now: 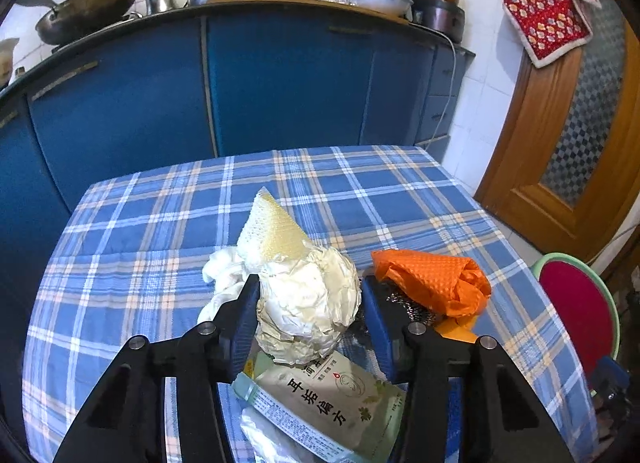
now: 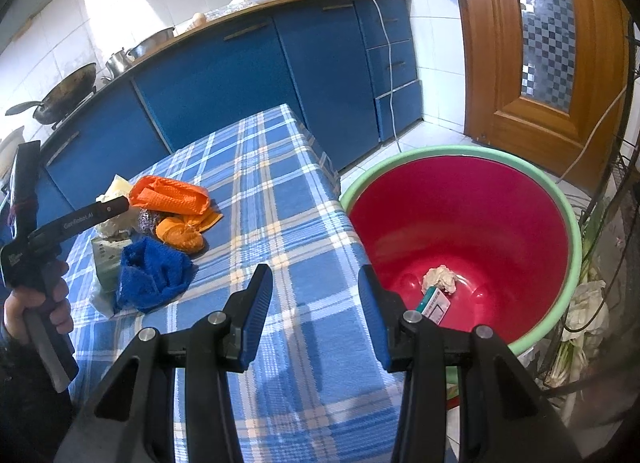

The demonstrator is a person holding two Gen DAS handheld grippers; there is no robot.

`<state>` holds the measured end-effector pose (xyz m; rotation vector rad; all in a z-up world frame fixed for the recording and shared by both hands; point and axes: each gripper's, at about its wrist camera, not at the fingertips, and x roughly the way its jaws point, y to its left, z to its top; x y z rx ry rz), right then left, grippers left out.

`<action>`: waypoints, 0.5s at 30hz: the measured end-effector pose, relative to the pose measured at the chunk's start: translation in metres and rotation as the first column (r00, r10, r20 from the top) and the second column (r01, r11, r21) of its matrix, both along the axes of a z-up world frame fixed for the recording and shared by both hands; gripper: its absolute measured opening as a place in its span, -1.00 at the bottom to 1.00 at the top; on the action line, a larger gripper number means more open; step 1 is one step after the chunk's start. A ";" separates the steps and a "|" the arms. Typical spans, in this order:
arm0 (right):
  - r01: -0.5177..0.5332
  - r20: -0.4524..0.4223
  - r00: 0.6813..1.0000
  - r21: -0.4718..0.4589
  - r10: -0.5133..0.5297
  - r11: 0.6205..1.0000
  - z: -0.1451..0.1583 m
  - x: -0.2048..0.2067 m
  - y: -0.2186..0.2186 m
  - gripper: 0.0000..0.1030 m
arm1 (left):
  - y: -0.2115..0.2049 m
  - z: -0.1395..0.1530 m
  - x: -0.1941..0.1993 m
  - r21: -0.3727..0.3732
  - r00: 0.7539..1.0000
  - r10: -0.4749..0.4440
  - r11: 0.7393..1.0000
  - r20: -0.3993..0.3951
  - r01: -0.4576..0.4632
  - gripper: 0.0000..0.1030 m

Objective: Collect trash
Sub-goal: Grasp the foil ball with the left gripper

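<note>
Between my left gripper's [image 1: 310, 303] blue pads sits a crumpled cream paper ball [image 1: 308, 303]; both pads appear to touch it, so I read it as grasped. At 2 o'clock lies an orange waffle-textured wrapper [image 1: 434, 281] on the blue plaid tablecloth [image 1: 140, 231]. My right gripper [image 2: 316, 299] stands released and empty, the green-rimmed red plastic basin [image 2: 460, 215] at 2 o'clock.

Left wrist camera peers down, close over the trash pile [image 1: 304, 295]; right looks across table [image 2: 280, 223] and bucket [image 2: 460, 223], sharing that pile.
</note>
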<state>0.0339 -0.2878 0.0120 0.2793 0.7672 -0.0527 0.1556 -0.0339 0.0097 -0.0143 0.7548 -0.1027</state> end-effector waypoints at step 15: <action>-0.098 0.017 0.995 -0.006 0.098 0.995 0.009 0.011 0.038 -0.05 | 0.026 0.031 -0.049 -0.092 0.997 0.019 0.996 0.075 -0.012 -0.03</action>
